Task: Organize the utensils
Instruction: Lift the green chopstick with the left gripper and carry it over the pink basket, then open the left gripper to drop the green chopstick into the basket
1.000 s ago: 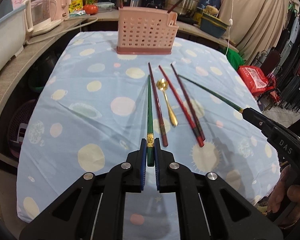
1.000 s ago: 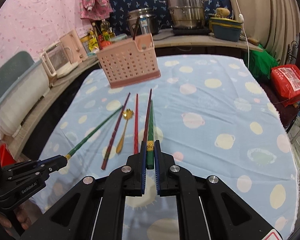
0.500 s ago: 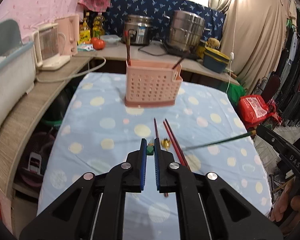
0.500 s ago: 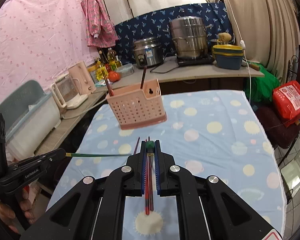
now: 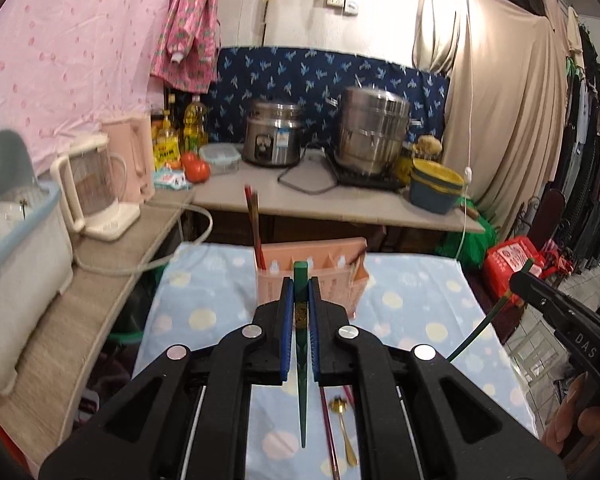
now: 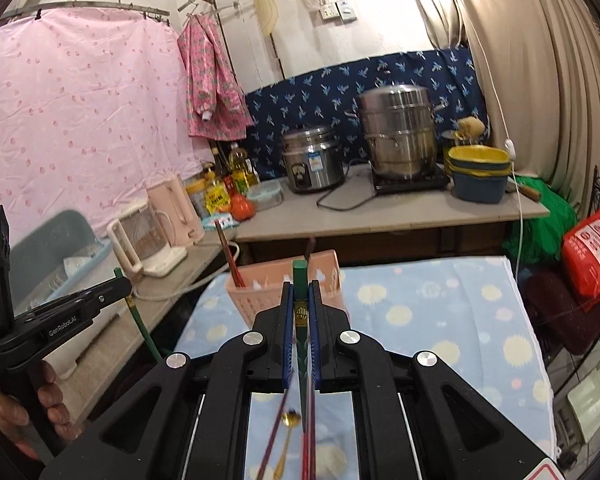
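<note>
Green chopsticks are what you carry now, one in each gripper: your left gripper has its jaws clamped on the left green chopstick near its thick square end, so the tapered tip hangs down toward the desk, and your right gripper holds the right green chopstick the same way. Gripping near the blunt top keeps each tip free and pointing down, which suits dropping them tip-first into the pink utensil basket standing upright just ahead of both grippers. That basket already holds red chopsticks leaning in its left compartment. Below the lifted grippers, dark red chopsticks and a gold spoon lie flat on the spotted blue tablecloth, not yet sorted. You seem to be mid-transfer, with both sticks raised above the cloth and short of the basket's rim; judging from here, each tip needs lining up over an open compartment before you let go, or it may catch on a divider.
</note>
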`<state>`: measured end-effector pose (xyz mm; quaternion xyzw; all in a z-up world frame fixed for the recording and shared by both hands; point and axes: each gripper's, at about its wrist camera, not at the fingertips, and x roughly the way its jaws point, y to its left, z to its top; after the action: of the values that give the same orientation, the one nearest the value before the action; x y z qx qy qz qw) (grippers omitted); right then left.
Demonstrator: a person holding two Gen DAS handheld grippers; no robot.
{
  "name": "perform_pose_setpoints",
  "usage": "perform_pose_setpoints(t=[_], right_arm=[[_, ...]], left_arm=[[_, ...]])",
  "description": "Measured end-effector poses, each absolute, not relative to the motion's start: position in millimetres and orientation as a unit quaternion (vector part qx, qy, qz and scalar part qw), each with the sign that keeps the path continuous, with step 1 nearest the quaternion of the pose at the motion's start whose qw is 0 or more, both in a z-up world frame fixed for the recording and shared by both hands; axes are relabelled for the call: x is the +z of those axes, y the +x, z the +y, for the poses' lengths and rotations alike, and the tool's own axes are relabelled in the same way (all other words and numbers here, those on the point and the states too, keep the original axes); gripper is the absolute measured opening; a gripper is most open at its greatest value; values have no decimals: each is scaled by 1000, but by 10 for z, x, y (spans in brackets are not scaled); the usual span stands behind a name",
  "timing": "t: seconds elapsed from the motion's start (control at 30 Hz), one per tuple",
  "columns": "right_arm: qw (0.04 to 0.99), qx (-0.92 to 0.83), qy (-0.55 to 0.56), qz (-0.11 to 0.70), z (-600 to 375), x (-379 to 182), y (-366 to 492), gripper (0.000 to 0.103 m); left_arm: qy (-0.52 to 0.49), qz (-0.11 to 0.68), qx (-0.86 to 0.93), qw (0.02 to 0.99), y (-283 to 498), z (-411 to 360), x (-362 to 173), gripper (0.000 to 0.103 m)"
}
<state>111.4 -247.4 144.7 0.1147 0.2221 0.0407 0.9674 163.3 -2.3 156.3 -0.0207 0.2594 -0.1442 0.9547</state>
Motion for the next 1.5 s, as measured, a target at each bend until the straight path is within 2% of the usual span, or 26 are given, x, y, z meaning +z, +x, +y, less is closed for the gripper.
perform_pose_setpoints(t=[0.23, 0.47, 0.73, 1.03, 1.07, 1.1, 1.17, 1.2, 1.23, 1.5], right_arm=[[976, 62, 120, 171, -2396, 1939, 1754, 7], [979, 66, 133, 142, -2334, 2164, 2449, 7], [969, 59, 124, 203, -2258, 1633, 3128, 7], [957, 51, 114, 263, -2247, 1075, 3354, 7], [957, 48, 113, 264, -2249, 1061, 3348, 11], [958, 42, 112, 262, -2243, 1056, 3334, 20], [960, 34, 112, 253, -2259, 1056, 3256, 38], [961, 32, 113, 250, -2272, 1053, 3220, 41], [962, 32, 112, 248, -2275, 1056, 3178, 41], [964, 35, 97, 244, -2252, 1069, 2695, 46]], left_arm=[[-22, 188, -126, 974, 2152, -88, 2186, 7], [-37, 150, -123, 980, 2623, -133, 2472, 7], [-28, 197, -111, 974, 3156, -229, 2020, 7], [-24, 254, -106, 961, 3425, -265, 1459, 7], [-24, 257, -103, 961, 3426, -270, 1427, 8], [-23, 258, -96, 961, 3412, -273, 1403, 10], [-20, 261, -93, 961, 3400, -282, 1381, 27], [-19, 261, -87, 961, 3371, -280, 1369, 41], [-18, 259, -83, 962, 3342, -281, 1362, 50], [-6, 269, -88, 959, 2979, -275, 1257, 51]])
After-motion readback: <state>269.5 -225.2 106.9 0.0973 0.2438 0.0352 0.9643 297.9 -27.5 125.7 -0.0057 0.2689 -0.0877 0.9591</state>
